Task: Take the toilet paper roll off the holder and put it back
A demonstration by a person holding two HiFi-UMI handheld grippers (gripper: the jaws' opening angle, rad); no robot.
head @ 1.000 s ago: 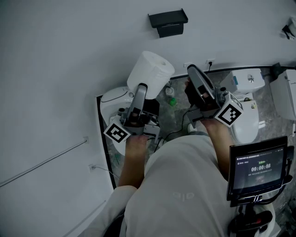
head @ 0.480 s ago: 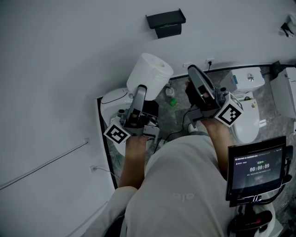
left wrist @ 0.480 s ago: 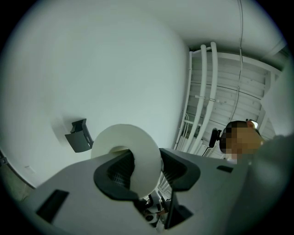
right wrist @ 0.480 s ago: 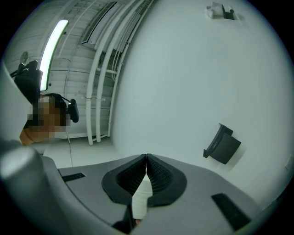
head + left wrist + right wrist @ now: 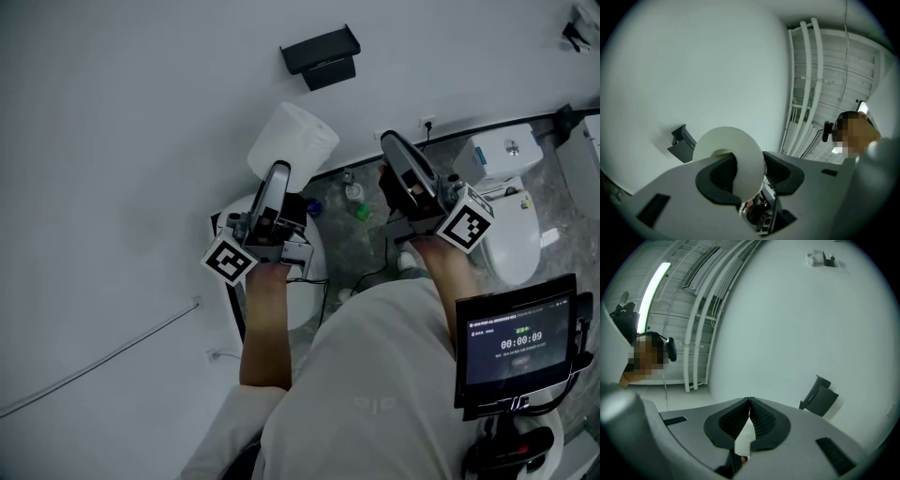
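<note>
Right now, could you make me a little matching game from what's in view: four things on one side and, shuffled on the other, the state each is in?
Things:
1. toilet paper roll
2. holder
3. right gripper
4. screen

States:
A. jaws shut, nothing between them
B. showing a timer
C. clamped in the left gripper
D. bare, no roll on it

Pairs: 1-C, 2-D, 3-A, 4-B
</note>
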